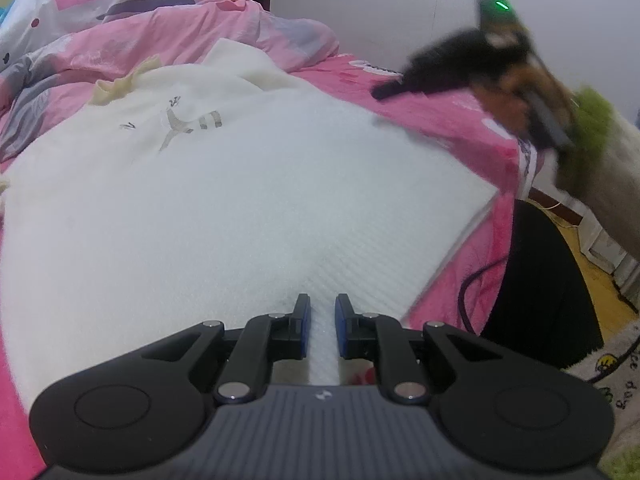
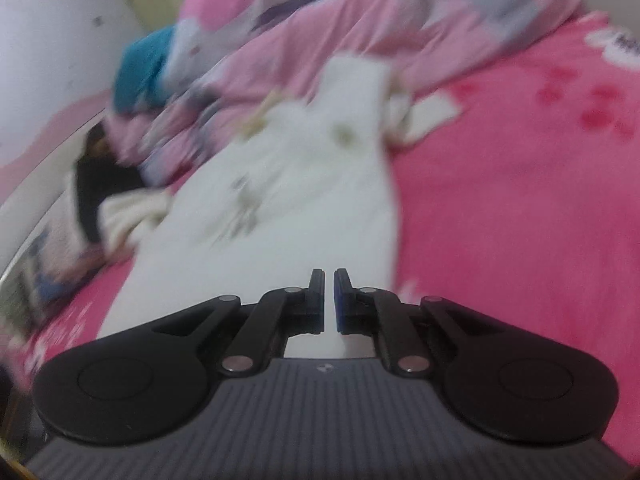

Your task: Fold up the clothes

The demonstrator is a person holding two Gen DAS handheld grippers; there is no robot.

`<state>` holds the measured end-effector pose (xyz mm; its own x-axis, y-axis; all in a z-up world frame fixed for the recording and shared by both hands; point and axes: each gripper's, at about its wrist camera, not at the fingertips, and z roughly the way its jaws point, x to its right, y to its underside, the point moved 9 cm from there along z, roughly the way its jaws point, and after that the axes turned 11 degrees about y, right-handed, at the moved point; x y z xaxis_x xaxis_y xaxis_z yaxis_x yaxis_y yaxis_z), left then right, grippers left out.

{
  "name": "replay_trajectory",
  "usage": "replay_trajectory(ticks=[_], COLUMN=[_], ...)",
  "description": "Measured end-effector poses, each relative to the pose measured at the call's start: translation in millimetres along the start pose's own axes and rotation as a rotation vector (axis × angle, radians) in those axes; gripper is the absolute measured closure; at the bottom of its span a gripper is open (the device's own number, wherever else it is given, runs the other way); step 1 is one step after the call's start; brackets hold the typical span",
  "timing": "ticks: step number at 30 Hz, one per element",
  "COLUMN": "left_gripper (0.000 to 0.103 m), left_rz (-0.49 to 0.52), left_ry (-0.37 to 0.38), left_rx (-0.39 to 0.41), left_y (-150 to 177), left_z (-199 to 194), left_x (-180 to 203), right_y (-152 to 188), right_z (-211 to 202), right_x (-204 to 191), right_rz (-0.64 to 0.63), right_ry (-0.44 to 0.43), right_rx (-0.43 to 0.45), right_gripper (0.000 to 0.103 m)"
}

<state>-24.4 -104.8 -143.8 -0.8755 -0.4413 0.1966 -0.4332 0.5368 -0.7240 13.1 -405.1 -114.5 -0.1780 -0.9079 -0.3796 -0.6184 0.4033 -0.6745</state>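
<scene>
A white sweater (image 1: 240, 168) with a small grey animal print lies spread flat on the pink bed sheet (image 1: 440, 120). My left gripper (image 1: 322, 300) is at its near ribbed hem, and the white fabric runs between the nearly closed pads, so it is shut on the hem. My right gripper (image 1: 384, 91) hovers blurred above the sheet at the right, carried by a hand (image 1: 504, 92) in a fuzzy green sleeve. In the right wrist view the right gripper (image 2: 329, 274) is shut to a thin slit with nothing in it, above the sweater (image 2: 312, 184).
A crumpled pink and grey duvet (image 1: 160, 20) is heaped behind the sweater. A teal cloth (image 2: 140, 68) and a dark item (image 2: 92, 184) lie at the bed's far left. Off the right bed edge are a black rounded object (image 1: 548, 288) and a cable (image 1: 468, 280).
</scene>
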Motion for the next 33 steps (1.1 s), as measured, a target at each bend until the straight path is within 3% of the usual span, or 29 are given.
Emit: replay_trajectory(ticks=[6, 10, 14, 18, 20, 24, 27, 33], left_gripper=[0.09, 0.089, 0.089, 0.088, 0.088, 0.087, 0.079, 0.07], left_rz=[0.003, 0.001, -0.01, -0.026, -0.039, -0.065, -0.075, -0.165], left_ry=[-0.009, -0.011, -0.022, -0.042, -0.046, -0.048, -0.049, -0.108], left_rx=[-0.003, 0.001, 0.002, 0.018, 0.031, 0.063, 0.104, 0.235], left_y=[-1, 0, -1, 0, 0, 2, 2, 7], left_z=[1, 2, 2, 1, 0, -7, -22, -79], left_x=[1, 1, 1, 2, 2, 2, 6, 0], right_y=[64, 82, 74, 79, 97, 118, 128, 122], right_z=[-29, -74, -86, -57, -43, -71, -96, -107], right_x=[31, 42, 19, -11, -6, 14, 24, 31], right_rz=[0.142, 0.168, 0.186, 0.109, 0.082, 0.184, 0.201, 0.411], right_ry=[-0.025, 0.078, -0.031, -0.081, -0.032, -0.021, 0.064, -0.06], right_rx=[0.03, 0.085, 0.155, 0.101, 0.033, 0.045, 0.047, 0.06], right_gripper=[0.102, 0.097, 0.097, 0.098, 0.101, 0.101, 0.094, 0.075])
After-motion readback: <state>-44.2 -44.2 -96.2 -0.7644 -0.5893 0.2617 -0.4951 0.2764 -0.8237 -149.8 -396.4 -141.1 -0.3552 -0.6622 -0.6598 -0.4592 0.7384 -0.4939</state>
